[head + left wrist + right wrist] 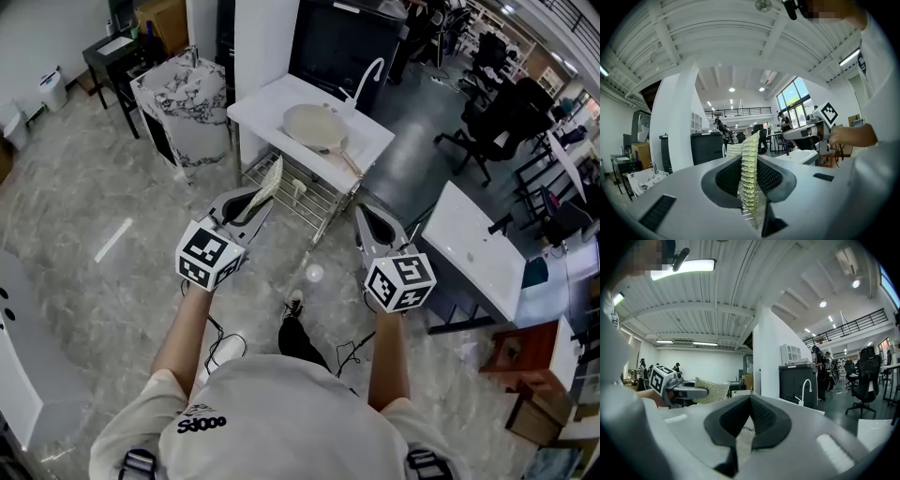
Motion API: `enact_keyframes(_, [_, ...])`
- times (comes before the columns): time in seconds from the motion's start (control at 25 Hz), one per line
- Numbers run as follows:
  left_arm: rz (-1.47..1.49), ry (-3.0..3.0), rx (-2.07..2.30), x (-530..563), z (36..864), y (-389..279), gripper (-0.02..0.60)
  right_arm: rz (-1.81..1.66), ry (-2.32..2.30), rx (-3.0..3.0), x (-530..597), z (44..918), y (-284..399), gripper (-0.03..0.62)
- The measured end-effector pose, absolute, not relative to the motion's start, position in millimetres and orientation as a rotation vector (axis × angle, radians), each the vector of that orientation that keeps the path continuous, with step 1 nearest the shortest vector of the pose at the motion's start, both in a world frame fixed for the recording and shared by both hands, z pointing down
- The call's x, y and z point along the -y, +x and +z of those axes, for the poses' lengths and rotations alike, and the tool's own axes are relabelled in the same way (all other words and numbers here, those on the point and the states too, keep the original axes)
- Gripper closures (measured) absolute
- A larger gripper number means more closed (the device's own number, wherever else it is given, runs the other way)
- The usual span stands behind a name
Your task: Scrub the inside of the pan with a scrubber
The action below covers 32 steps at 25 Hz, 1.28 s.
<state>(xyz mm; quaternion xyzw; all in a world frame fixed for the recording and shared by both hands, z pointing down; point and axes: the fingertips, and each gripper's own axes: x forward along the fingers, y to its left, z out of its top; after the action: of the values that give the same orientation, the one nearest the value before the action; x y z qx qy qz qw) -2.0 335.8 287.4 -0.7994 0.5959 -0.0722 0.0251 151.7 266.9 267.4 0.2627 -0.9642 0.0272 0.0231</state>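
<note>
Mesh scrubber (272, 178): a pale, knobbly pad is being clamped edge-on between the jaws of the left gripper (253, 202), with most of it standing free beyond the tips.
Right gripper (749, 404): its jaws are being held together at the tips, and nothing is being carried between them.
Pan (316, 127): it is lying on the white counter (267, 101), near the tap (367, 75) and well apart from both grippers; its inside is not yet being touched.
Risk 1: only a narrow strip of the pad appears to be gripped, so it may be folded over or dragged out once pressure is being applied.
Risk 2: the pan is being steadied by nothing, so it may be pushed along the counter while it is being scrubbed, unless its handle is being held.
</note>
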Motion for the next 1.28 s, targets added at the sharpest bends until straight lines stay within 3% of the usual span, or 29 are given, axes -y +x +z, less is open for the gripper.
enact_keyframes(1.28, [-0.24, -2.512, -1.879, -69, 295, -40, 0.509, 0.062, 0.781, 2.957, -2, 276, 111, 0.585])
